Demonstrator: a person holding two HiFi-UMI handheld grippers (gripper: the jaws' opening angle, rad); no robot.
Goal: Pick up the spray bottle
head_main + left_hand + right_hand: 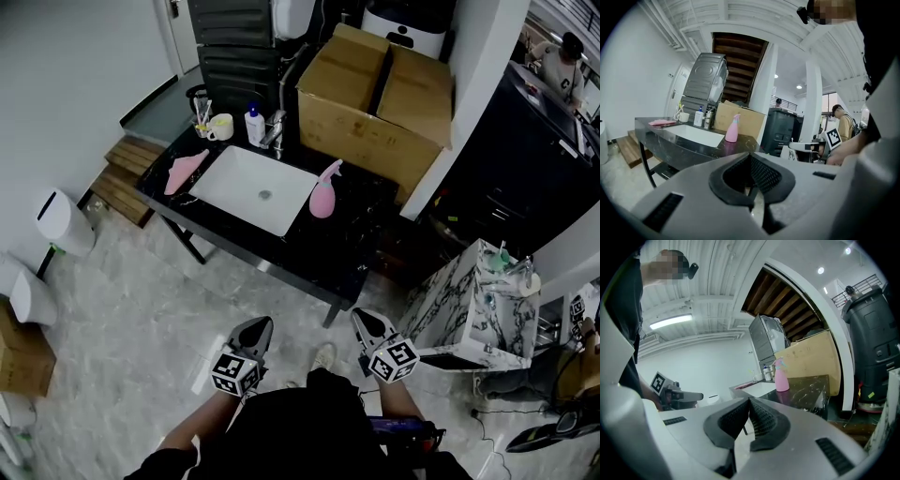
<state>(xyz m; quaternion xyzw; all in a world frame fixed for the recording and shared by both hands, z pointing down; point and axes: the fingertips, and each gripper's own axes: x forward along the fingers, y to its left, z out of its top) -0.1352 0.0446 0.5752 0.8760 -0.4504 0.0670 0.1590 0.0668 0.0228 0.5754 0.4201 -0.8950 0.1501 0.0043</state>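
Head view: the pink spray bottle (pixel 323 190) stands upright on the black counter (pixel 361 246), at the white sink's (pixel 246 186) 3 o'clock edge. The left gripper (pixel 254 330) and right gripper (pixel 369 324) sit low at 6 o'clock, well apart from it.

Left gripper view: the jaws are pressed together on nothing, with the bottle at 11 o'clock.

Right gripper view: the jaws likewise meet empty, likely because this is only the approach, and the bottle is at 1 o'clock.

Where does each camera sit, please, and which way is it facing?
Head view: on the person's head, facing steeply down at the black table and pink spray bottle; left gripper, right gripper and torso show.
Left gripper view: rides the left gripper, facing along its shut jaws toward the table; torso at right.
Right gripper view: likewise along its shut jaws; torso at left.
Shared: all see the spray bottle.
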